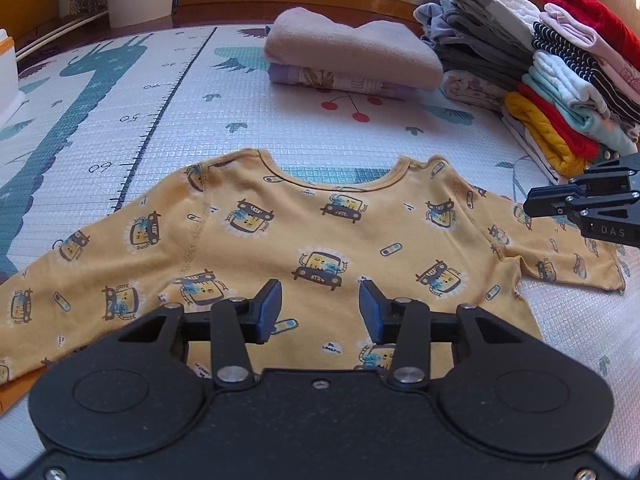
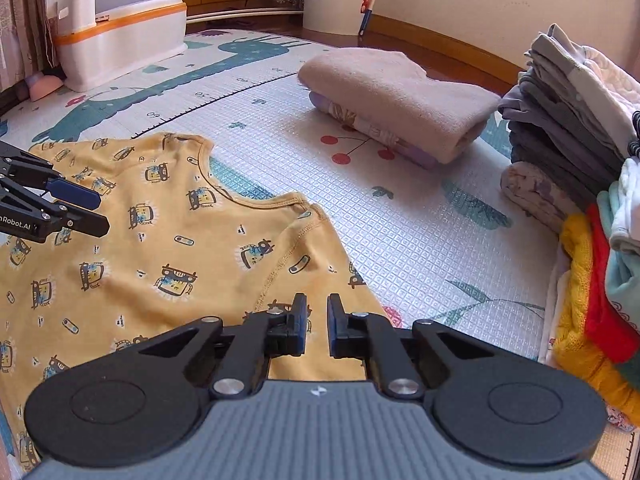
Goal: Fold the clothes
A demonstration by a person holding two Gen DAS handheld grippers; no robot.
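Two sleeves lie spread as the yellow shirt (image 1: 320, 236) rests flat on the mat (image 1: 320, 132). Our left gripper (image 1: 320, 306) hangs spread above its chest; our right gripper (image 2: 317, 320), narrowly parted, holds nothing. We pinch single layers at seams, keeping folds square.
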